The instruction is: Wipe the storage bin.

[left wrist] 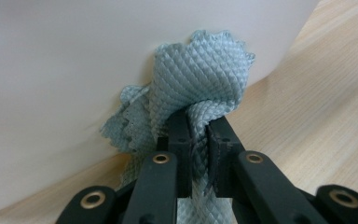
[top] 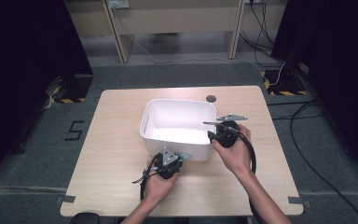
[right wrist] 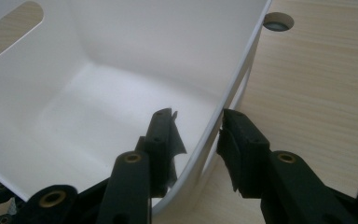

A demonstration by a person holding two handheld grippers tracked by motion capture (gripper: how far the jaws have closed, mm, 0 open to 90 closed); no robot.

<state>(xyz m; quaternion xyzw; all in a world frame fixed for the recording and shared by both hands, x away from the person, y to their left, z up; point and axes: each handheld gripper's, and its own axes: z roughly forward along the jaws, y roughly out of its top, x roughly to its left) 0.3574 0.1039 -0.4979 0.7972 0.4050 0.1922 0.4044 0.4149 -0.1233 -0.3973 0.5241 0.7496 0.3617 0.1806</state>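
Left tool pinches cloth; right tool seemingly straddles tub rim.

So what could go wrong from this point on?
The right gripper straddles the white bin's wall with its jaws apart, so the bin may slide when pushed. The left gripper pinches just a fold of the grey-green cloth against the bin's outer side; the cloth might slip free or bunch up.

High view overhead, facing forward; both gripper views close, sharing white bin.
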